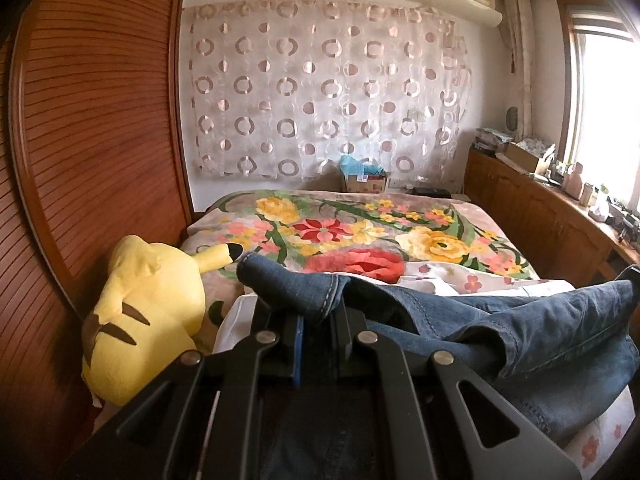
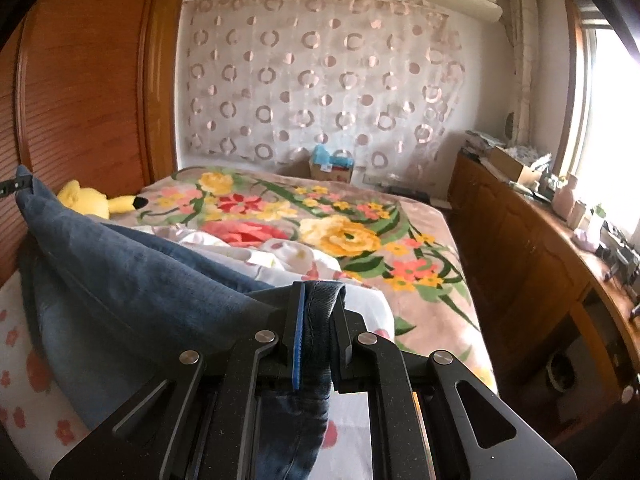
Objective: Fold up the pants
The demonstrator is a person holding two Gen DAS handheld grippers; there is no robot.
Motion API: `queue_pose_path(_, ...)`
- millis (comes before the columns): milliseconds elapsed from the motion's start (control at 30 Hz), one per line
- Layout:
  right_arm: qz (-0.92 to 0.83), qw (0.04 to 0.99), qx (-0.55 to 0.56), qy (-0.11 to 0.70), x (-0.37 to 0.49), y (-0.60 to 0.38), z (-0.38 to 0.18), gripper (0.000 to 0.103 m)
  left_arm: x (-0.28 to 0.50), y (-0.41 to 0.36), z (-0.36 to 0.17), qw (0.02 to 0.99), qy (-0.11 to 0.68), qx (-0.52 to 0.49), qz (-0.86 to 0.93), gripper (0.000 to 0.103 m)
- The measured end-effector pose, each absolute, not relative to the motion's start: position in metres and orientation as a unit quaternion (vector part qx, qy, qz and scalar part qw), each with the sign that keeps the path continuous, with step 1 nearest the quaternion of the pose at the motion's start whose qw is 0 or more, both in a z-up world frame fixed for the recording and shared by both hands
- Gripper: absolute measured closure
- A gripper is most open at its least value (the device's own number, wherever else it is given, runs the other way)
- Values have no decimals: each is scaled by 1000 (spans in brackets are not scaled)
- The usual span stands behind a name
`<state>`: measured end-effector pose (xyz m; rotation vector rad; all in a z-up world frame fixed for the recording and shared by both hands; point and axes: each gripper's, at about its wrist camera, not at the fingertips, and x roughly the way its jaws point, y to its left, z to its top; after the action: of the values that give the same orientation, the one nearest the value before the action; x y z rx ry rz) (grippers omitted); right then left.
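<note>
The left gripper [image 1: 318, 320] is clamped on a denim edge of the pants [image 1: 500, 320]; the right gripper [image 2: 316, 320] is clamped on another hem. The pants hang lifted between both, above the white flowered sheet [image 2: 24, 364] on the bed's floral blanket [image 2: 360, 240]. A yellow plush toy [image 1: 148, 320] lies beside the wooden wardrobe [image 1: 100, 120].

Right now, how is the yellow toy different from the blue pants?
The yellow toy lies free on the bed by the wooden wardrobe; the blue pants hang pinched between the left claw and right claw. The toy is puffy and stuffed; the pants are flat, creased denim. Both are soft.
</note>
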<state>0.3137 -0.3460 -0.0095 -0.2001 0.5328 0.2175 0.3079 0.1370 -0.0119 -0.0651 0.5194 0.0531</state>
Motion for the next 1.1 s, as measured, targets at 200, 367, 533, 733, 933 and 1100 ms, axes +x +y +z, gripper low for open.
queue_pose_path(200, 109, 951, -101, 270, 343, -346, -17, 95, 335, 141, -26, 959, 281, -31, 29, 95)
queue_pose_path(367, 109, 943, -101, 298, 374, -342, -37, 95, 351, 137, -45, 947, 317, -28, 29, 89)
queue_pose_path(533, 100, 938, -97, 318, 387, -339, -56, 79, 351, 134, -65, 935, 353, -25, 18, 74)
queue_pose_path(733, 100, 940, -80, 317, 382, -343, -54, 45, 344, 133, -59, 932, 361, -29, 3, 63)
queue_pose_path(933, 137, 928, -72, 338, 374, -337, -55, 45, 330, 119, -47, 934, 353, -26, -43, 55)
queue_pose_path(1100, 158, 916, -80, 360, 361, -332, -64, 39, 320, 100, -58, 929, 363, -18, -66, 54)
